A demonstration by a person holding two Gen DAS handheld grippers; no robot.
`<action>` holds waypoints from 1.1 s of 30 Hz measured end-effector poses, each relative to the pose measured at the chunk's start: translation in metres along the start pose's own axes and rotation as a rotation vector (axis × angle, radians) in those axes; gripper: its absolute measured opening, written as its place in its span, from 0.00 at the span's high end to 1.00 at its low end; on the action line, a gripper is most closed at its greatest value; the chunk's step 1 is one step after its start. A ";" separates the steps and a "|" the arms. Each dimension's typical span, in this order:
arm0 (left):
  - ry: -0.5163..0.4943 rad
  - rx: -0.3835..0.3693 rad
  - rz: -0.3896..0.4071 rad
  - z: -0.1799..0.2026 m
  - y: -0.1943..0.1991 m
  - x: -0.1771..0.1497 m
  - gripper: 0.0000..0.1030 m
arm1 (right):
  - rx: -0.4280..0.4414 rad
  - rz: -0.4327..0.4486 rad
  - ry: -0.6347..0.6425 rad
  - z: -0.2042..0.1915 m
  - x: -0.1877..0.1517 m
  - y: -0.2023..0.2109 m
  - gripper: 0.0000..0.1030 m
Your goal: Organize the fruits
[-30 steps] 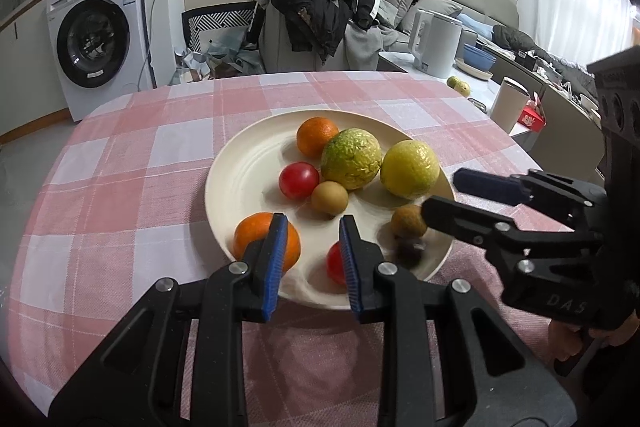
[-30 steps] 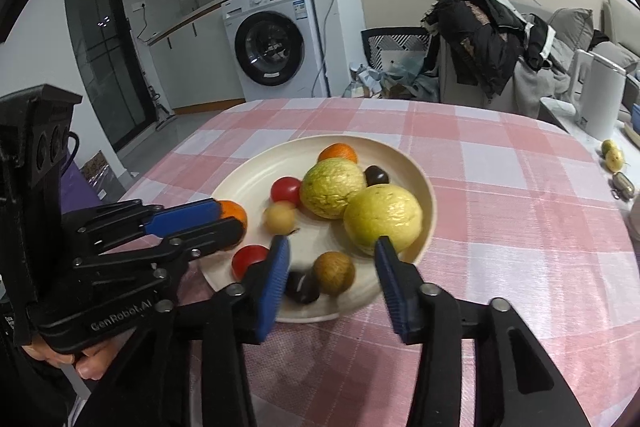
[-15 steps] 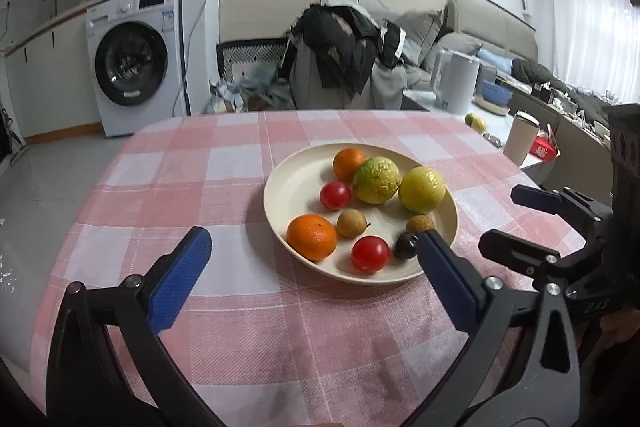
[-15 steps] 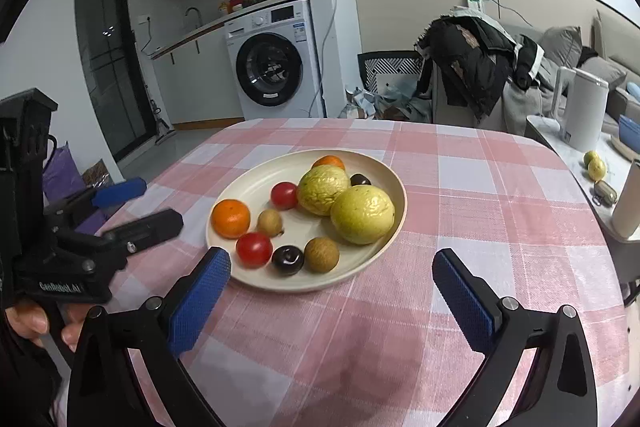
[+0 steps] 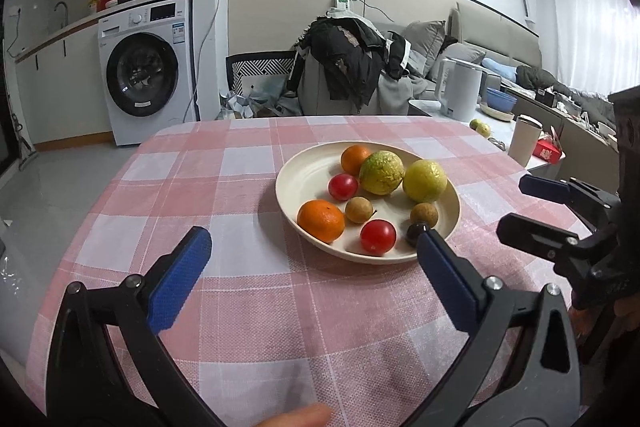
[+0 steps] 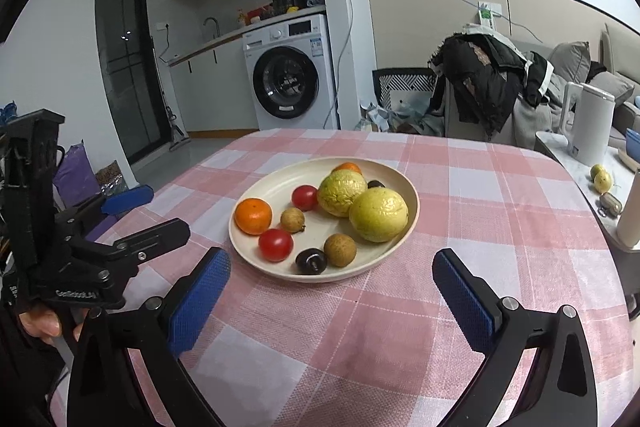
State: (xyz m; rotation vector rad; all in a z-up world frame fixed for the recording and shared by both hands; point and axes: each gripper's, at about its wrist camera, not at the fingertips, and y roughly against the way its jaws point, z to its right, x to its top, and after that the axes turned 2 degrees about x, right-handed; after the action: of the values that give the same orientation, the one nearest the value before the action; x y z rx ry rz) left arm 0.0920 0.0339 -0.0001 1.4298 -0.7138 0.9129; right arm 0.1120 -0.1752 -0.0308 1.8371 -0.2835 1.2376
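Note:
A cream plate (image 5: 304, 167) (image 6: 272, 183) on the pink checked tablecloth holds several fruits: two oranges (image 5: 321, 220) (image 6: 253, 215), two red tomatoes (image 5: 377, 235) (image 6: 275, 244), two large yellow-green fruits (image 5: 424, 180) (image 6: 378, 214), two small brown fruits (image 6: 339, 249) and a dark plum (image 6: 310, 261). My left gripper (image 5: 314, 267) is open and empty, short of the plate's near rim. My right gripper (image 6: 332, 291) is open and empty, also short of the plate. Each gripper shows in the other's view, the right (image 5: 548, 211) and the left (image 6: 132, 215).
A washing machine (image 5: 144, 75) stands beyond the table's far left. A chair draped with dark clothes (image 5: 348, 63) is behind the table. A white kettle (image 6: 588, 123), two small fruits (image 6: 600, 177) and a cup (image 5: 524, 141) sit on a side counter to the right.
Both grippers opened wide and drew back from the plate toward the table's near edge. The fruits on the plate have not moved.

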 end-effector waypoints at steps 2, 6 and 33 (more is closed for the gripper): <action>-0.001 -0.006 0.002 0.000 0.000 0.000 0.00 | -0.001 0.007 0.003 -0.001 0.000 0.002 0.00; -0.005 -0.006 0.006 0.002 0.000 0.001 0.00 | -0.016 0.007 0.014 -0.003 -0.001 0.002 0.00; -0.021 -0.033 0.004 0.006 -0.002 0.001 0.00 | -0.009 0.035 0.016 -0.004 -0.001 0.007 0.00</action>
State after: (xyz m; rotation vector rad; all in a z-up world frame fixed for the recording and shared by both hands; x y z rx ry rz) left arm 0.0946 0.0280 0.0002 1.4113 -0.7438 0.8869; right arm 0.1048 -0.1767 -0.0275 1.8202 -0.3135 1.2730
